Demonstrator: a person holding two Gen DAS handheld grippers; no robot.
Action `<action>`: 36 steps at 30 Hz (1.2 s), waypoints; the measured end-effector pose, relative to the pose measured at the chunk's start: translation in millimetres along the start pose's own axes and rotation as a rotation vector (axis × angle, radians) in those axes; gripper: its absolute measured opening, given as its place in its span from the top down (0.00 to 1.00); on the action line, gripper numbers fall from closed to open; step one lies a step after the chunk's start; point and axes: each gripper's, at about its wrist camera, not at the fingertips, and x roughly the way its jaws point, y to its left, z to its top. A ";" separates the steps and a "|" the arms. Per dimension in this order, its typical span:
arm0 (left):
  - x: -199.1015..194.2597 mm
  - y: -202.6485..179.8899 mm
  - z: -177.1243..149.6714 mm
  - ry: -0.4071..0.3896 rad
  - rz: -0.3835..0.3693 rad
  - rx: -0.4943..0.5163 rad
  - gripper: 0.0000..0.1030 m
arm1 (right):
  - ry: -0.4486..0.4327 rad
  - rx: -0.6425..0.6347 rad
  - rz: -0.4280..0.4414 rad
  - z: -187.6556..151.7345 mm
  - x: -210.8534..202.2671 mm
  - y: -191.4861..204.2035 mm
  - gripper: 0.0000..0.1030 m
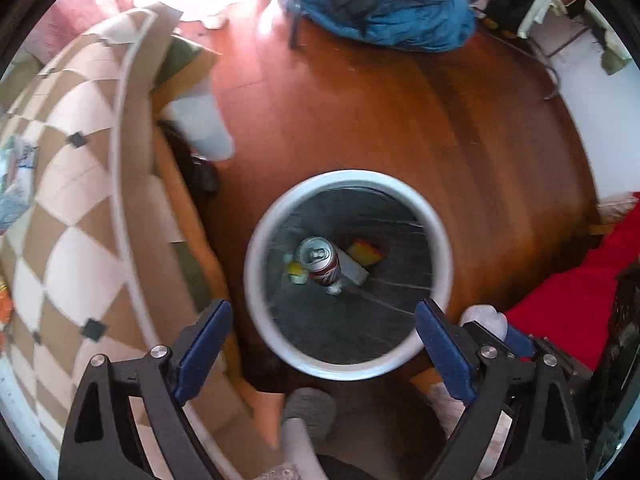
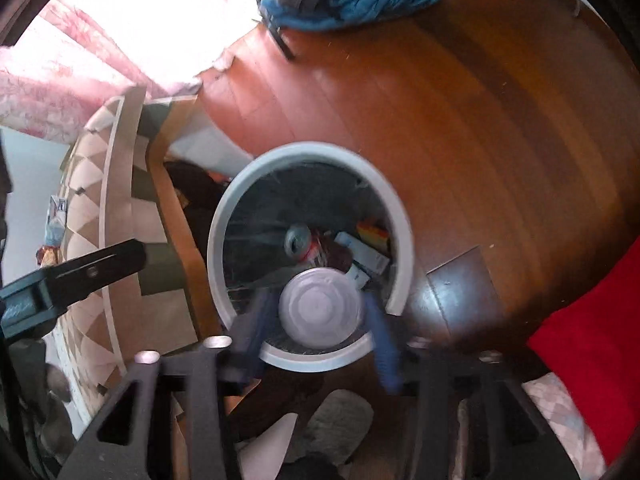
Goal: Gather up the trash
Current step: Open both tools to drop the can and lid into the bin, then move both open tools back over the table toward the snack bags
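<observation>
Blurring rt hand-held gripper [image 2: 320, 312] — can [image 2: 319, 307] label hidden

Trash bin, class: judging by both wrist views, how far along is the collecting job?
Done: a drink can and cartons lie inside the trash bin. In hand: the right claw grips a round silver can above the bin's opening, not yet dropped. The left claw is open and empty. Remaining trash: cannot tell.

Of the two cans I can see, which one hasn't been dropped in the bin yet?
The can gripped by the right gripper, showing its plain silver end above the bin. The red-and-white can already lies at the bottom, among other litter.
</observation>
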 end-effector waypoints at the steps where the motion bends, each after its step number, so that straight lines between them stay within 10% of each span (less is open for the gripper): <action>1: -2.8 2.1 -4.0 -0.014 0.030 0.003 0.09 | 0.009 0.007 0.004 -0.6 4.1 0.1 0.18; 9: -17.6 16.1 -29.8 -0.103 0.193 0.026 0.09 | 0.055 -0.022 -0.117 -13.3 11.7 9.4 0.00; 16: -26.1 18.5 -46.3 -0.118 0.197 0.016 0.09 | 0.025 -0.072 -0.270 -25.2 -10.8 15.3 0.00; 36: -102.0 23.1 -91.0 -0.216 0.157 0.003 0.09 | -0.104 -0.098 -0.320 -57.7 -118.6 55.2 0.00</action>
